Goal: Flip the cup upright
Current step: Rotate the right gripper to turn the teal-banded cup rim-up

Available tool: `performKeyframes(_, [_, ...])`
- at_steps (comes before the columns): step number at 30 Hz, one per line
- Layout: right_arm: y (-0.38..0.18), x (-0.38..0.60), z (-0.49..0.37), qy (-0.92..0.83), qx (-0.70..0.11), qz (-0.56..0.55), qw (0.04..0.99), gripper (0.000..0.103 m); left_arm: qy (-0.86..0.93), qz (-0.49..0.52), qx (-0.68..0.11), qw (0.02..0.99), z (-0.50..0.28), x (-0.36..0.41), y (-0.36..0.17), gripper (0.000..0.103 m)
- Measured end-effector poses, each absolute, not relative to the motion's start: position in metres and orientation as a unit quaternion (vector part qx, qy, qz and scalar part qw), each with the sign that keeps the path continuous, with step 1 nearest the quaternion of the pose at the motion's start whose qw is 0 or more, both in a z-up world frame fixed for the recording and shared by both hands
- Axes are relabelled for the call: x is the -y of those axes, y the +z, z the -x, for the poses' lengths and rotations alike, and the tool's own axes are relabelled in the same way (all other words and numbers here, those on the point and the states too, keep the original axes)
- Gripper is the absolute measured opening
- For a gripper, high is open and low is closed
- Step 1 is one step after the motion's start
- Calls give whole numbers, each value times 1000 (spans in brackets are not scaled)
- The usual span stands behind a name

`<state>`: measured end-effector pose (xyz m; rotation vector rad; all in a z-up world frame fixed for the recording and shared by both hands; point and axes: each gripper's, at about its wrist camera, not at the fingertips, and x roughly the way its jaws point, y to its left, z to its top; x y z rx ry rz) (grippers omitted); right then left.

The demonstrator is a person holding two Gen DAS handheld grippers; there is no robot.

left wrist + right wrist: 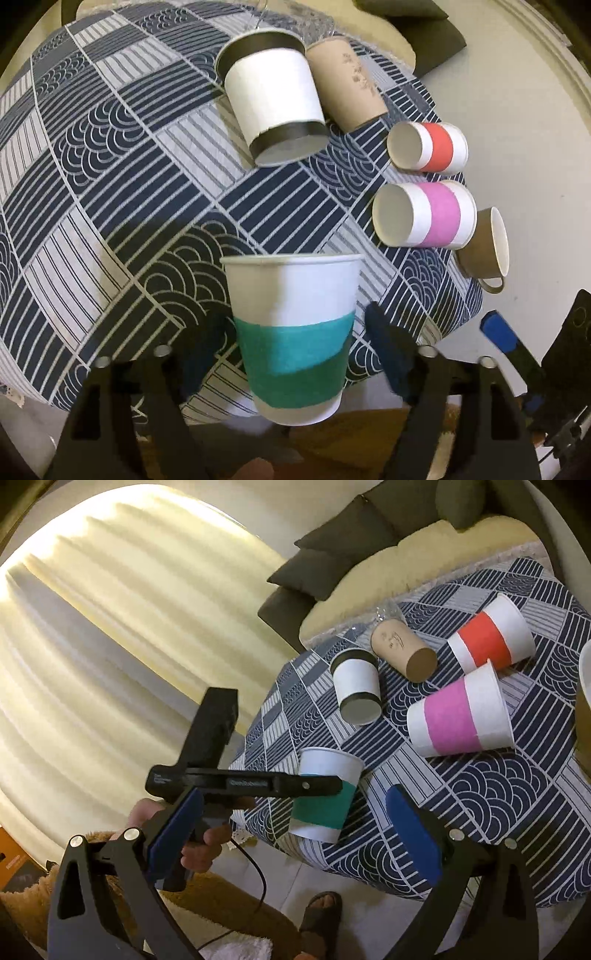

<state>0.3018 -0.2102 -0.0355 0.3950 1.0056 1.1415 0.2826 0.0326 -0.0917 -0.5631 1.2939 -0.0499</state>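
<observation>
A white paper cup with a teal band (293, 339) stands upright, mouth up, at the near edge of the patterned table. My left gripper (295, 354) is open, its blue pads on either side of the cup with gaps. In the right wrist view the same cup (325, 794) stands at the table's corner with the left gripper's finger across it. My right gripper (295, 834) is open and empty, off the table's edge, near the cup.
Several cups lie on their sides on the blue-and-white tablecloth (110, 184): a black-rimmed white cup (271, 107), a brown cup (343, 88), a red-banded cup (428, 147), a pink-banded cup (424, 214) and a brown handled cup (484, 247). A sofa (369, 554) stands behind the table.
</observation>
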Motion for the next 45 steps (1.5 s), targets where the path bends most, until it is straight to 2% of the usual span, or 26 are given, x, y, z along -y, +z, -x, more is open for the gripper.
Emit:
performKeyframes(7, [-48, 194, -301, 512, -478, -155, 697, 98, -32, 272, -571, 774, -275, -49, -73, 80])
performKeyframes(15, [-63, 151, -305, 497, -516, -109, 690, 98, -38, 284, -474, 833, -226, -81, -34, 80])
performKeyframes(23, [-85, 103, -314, 435, -578, -53, 689, 97, -53, 337, -394, 854, -177, -105, -48, 80])
performKeyframes(25, [-91, 92, -315, 419, -586, -25, 693, 88, -63, 350, -379, 854, -165, -112, -56, 80])
performKeyframes(36, [-102, 63, -329, 358, -640, -24, 680, 84, -84, 370, -374, 846, -147, -143, -71, 80])
performKeyframes(39, [-100, 51, -332, 344, -650, -4, 678, 77, -94, 376, -373, 843, -145, -143, -72, 80])
performKeyframes(41, [-98, 49, -333, 335, -654, 7, 678, 66, -98, 373, -370, 845, -143, -142, -70, 80])
performKeyframes(45, [-93, 46, -331, 316, -656, 30, 684, 66, -106, 373, -368, 845, -138, -141, -68, 80])
